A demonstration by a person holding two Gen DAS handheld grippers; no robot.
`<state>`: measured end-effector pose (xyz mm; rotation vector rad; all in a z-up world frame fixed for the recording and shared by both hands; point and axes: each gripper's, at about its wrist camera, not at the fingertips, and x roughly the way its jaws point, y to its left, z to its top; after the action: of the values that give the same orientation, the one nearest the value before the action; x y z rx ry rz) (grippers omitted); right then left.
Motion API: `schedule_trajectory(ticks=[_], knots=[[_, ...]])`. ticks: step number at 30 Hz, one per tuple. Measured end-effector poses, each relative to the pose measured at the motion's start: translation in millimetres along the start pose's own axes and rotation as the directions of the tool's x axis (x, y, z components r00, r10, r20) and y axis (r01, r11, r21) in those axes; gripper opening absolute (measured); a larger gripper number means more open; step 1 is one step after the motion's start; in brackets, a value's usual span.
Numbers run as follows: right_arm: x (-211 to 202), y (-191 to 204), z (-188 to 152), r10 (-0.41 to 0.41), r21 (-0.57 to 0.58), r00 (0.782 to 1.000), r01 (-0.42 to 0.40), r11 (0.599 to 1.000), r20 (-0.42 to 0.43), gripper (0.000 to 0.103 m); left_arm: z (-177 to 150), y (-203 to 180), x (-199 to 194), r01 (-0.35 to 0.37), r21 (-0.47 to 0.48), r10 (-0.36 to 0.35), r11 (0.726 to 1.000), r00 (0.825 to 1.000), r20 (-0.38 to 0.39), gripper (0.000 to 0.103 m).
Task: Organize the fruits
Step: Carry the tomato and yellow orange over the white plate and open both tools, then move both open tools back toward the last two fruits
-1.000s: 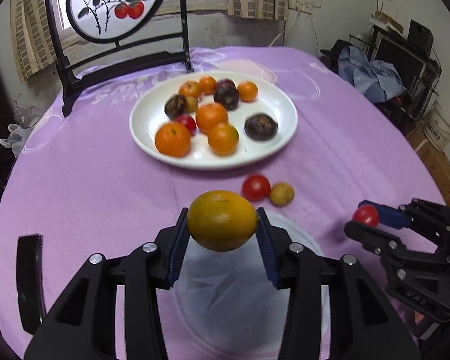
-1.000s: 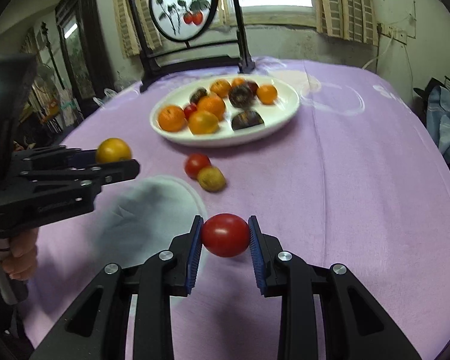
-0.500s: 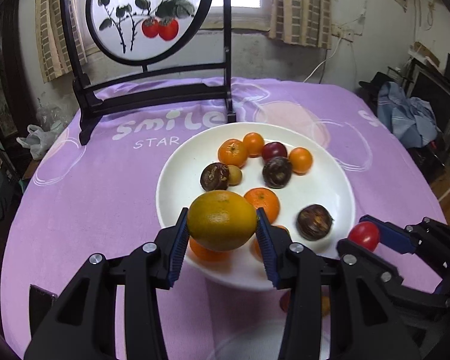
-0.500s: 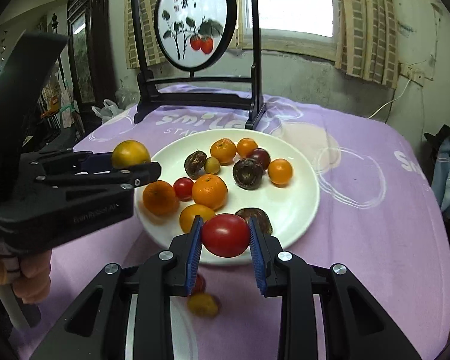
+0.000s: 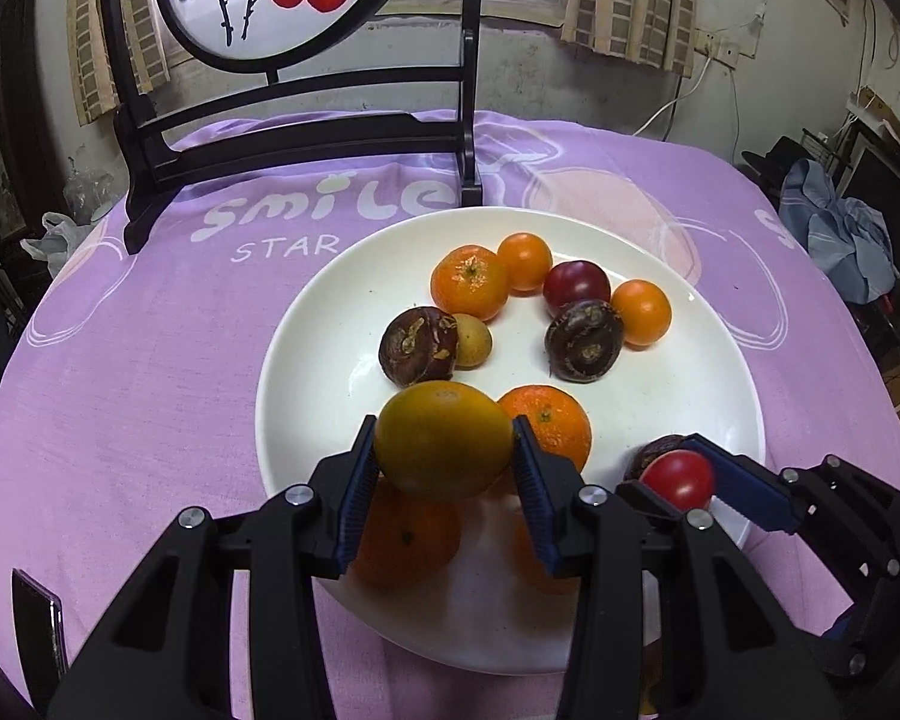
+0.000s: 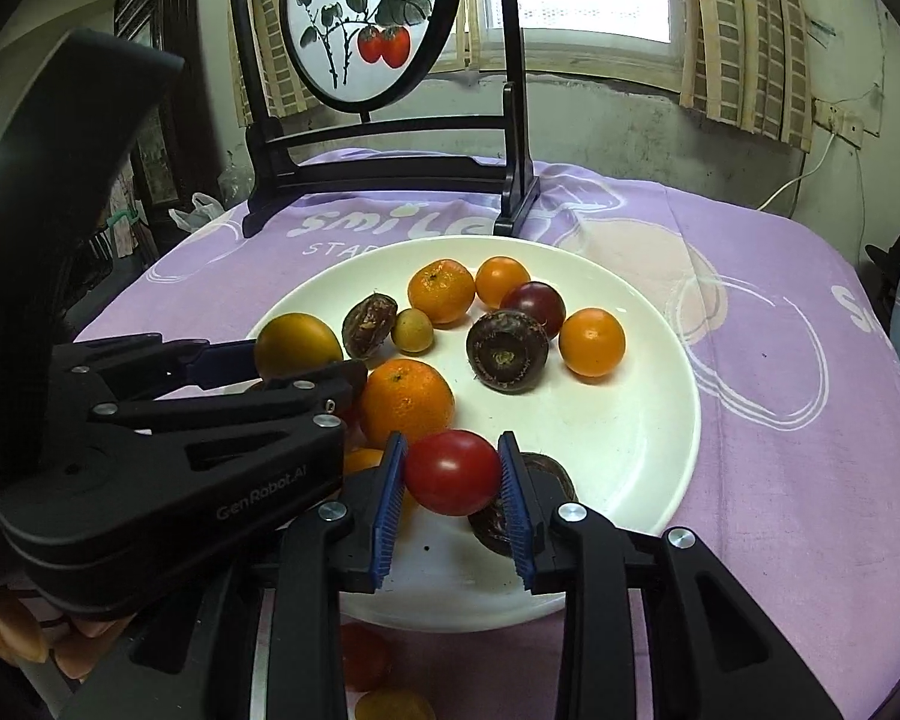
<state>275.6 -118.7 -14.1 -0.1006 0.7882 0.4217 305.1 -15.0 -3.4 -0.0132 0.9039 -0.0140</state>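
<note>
Both tongs hang over the round white plate (image 5: 306, 324) of gathered fruit: left gripper (image 5: 444, 450) clamps a yellow-orange citrus (image 5: 444, 438), right gripper (image 6: 453, 471) a red tomato (image 6: 453, 471). Two small fruits (image 6: 366, 657) below the right tongs remain uncollected.

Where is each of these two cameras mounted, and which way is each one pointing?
Left wrist view: on the left gripper, looking down along its fingers at the white plate; its jaws grip a yellow-orange fruit.
Right wrist view: on the right gripper, facing the same plate; its jaws grip a red tomato; a hand shows at the lower left.
Shared: the plate, the fruit on it, each other's gripper, and the painted screen behind.
</note>
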Motion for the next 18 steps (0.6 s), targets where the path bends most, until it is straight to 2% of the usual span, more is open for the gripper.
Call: schedule_trajectory(ticks=[5,6,7,8,9,14,15,18], knots=[[2.0,2.5,1.3,0.015,0.001,1.000,-0.015,1.000,-0.007,0.035,2.5,-0.9,1.7,-0.004,-0.006,0.004,1.000,1.000,-0.007,0.043],[0.6,1.7,1.2,0.019,0.007,1.000,-0.019,1.000,0.001,0.048,3.4,-0.8,1.8,-0.002,-0.010,0.002,1.000,1.000,-0.014,0.045],[-2.7,0.6,0.8,0.013,0.016,1.000,-0.013,1.000,0.018,0.054,4.0,-0.1,0.4,-0.002,-0.018,0.001,1.000,1.000,-0.013,0.049],[-5.3,-0.3,0.4,0.006,0.022,1.000,-0.006,1.000,0.031,0.058,4.7,0.7,-3.6,-0.006,-0.026,0.006,1.000,1.000,0.000,0.057],[-7.4,-1.2,-0.3,0.007,0.022,1.000,-0.008,1.000,0.030,0.058,5.2,1.1,-7.6,-0.009,-0.029,0.009,1.000,1.000,0.015,0.061],[-20.9,-5.7,-8.3,0.011,0.029,0.999,-0.012,1.000,0.033,0.058,5.8,0.7,-30.2,-0.002,-0.027,0.004,1.000,0.998,0.064,0.064],[-23.5,-6.7,-9.2,0.012,0.033,0.999,-0.013,0.999,0.034,0.059,3.6,-0.2,-36.3,-0.006,-0.020,0.007,1.000,0.997,0.076,0.068],[-37.5,-10.1,-13.6,0.018,0.049,0.999,-0.020,0.999,0.046,0.064,-2.9,-2.5,-51.5,-0.016,-0.011,0.018,1.000,0.995,0.103,0.071]])
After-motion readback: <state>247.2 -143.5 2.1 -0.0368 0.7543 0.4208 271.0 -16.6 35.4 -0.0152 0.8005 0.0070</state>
